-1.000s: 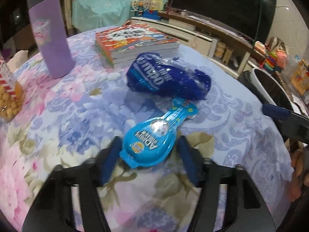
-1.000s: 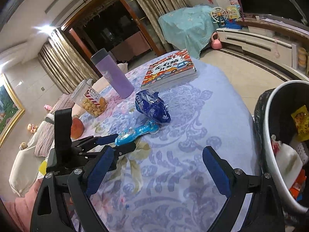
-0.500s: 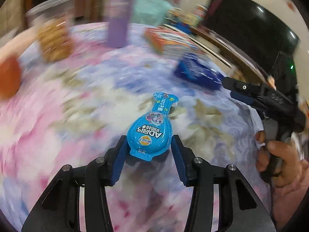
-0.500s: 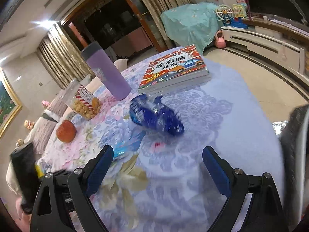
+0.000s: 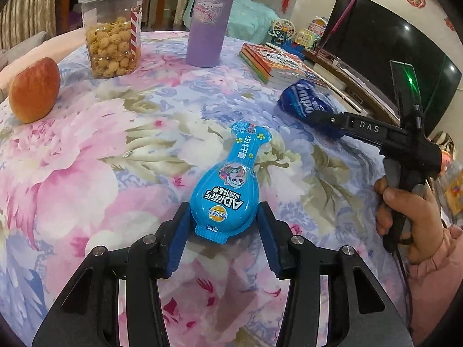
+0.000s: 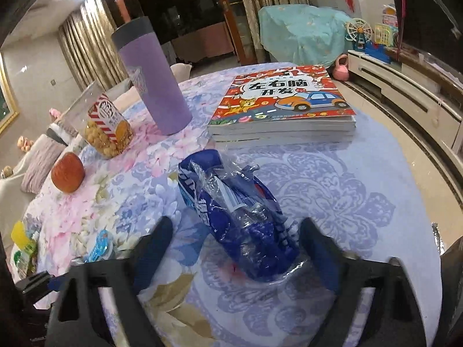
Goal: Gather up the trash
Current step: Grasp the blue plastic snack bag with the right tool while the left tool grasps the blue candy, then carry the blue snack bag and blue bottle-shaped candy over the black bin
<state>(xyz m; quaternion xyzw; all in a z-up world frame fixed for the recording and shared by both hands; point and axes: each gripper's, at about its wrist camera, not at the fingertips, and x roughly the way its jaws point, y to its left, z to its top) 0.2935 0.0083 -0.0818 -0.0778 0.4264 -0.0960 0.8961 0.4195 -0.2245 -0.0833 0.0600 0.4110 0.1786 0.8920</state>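
A light blue bulb-shaped snack wrapper (image 5: 228, 190) lies on the floral tablecloth (image 5: 101, 150). My left gripper (image 5: 224, 219) is shut on its wide end, both blue pads touching it. A crumpled dark blue plastic wrapper (image 6: 240, 211) lies further right; it also shows in the left wrist view (image 5: 303, 105). My right gripper (image 6: 234, 240) is open, its fingers on either side of the dark blue wrapper without touching it. The right gripper's black body (image 5: 405, 144) and the hand holding it show in the left wrist view. The light blue wrapper (image 6: 99, 248) shows at the lower left of the right wrist view.
On the table stand a purple tumbler (image 6: 153, 81), a clear jar of snacks (image 6: 105, 130), an apple (image 6: 68, 173) and a stack of children's books (image 6: 283, 110). A dark bin rim (image 6: 454, 248) shows past the table's right edge. A TV cabinet (image 6: 405, 86) lies beyond.
My left gripper closed on the light blue wrapper and swung to face the jar and tumbler. My right gripper moved from near the bin to straddle the dark blue wrapper.
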